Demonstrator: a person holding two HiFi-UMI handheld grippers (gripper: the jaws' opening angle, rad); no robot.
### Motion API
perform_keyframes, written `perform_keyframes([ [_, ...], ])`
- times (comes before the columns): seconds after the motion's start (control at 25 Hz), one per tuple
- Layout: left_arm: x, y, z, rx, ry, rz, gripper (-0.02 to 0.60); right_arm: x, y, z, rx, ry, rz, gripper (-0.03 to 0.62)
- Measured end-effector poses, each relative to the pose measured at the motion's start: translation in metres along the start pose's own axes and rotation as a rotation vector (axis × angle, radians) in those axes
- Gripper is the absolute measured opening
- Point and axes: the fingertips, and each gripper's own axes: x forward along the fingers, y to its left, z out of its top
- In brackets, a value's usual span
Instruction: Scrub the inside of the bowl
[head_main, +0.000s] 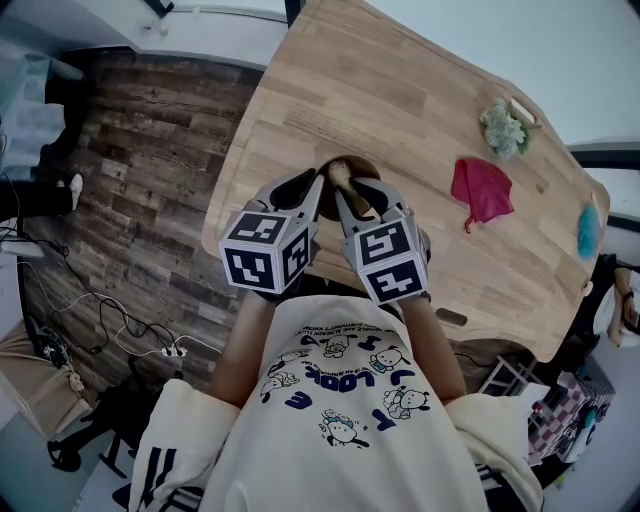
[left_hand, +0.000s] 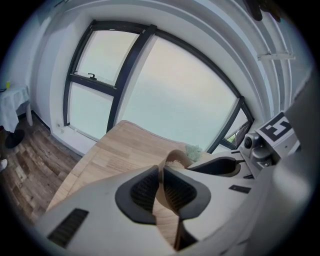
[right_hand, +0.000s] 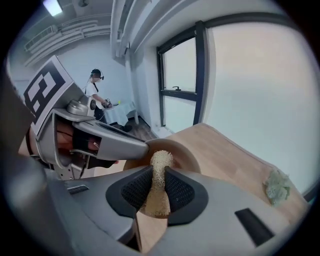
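Two hand-held grippers meet at the brown bowl (head_main: 362, 166), which stands on the wooden table (head_main: 420, 90) near its left edge, just above the centre of the head view.

Left gripper (head_main: 318, 192): its jaws stand narrow, clamped on the bowl's rim. In the left gripper view the thin wall of the bowl (left_hand: 172, 159) runs up between the two ribbed pads of the left gripper (left_hand: 161, 174), and both pads press against it. The bowl is tilted, with its opening turned toward the right of that frame.

Right gripper (head_main: 358, 205): its jaws are part-way closed on a beige scrub pad (head_main: 338, 176). In the right gripper view the scrub pad (right_hand: 160, 167) stands upright between the pads of the right gripper (right_hand: 159, 187) – pinched on both sides – and its upper end rises in front of the inside of the bowl (right_hand: 186, 150). Whether the pad touches the bowl's surface cannot be told. One jaw of the left gripper (right_hand: 144, 146) enters from the left of that frame and meets the bowl's rim.

Other items on the table, all well apart from the bowl:
- a red cloth (head_main: 482, 190), right of centre in the head view;
- a pale green scourer (head_main: 503, 127), upper right;
- a blue item (head_main: 588, 230) at the right edge – too small to identify.

A person (right_hand: 95, 85) stands at the upper left of the right gripper view, far behind the table.
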Motion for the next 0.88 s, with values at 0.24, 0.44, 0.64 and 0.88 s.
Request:
perform_keyframes([
  [0.24,0.0,0.001,0.004,0.007,-0.015,0.001,0.055,0.004,0.014,0.0,0.061,0.008,0.081,0.074],
  [0.44,0.0,0.004,0.006,-0.006,-0.038,0.015,0.055,0.004,0.014,0.004,0.266,-0.015,0.146,0.074],
  [0.64,-0.003,0.005,0.01,-0.013,-0.061,0.028,0.055,0.002,0.011,0.01,0.515,-0.064,0.209,0.072],
  [0.88,-0.004,0.002,0.007,-0.006,-0.076,0.039,0.055,0.0,0.003,0.01,0.817,-0.133,0.226,0.072],
])
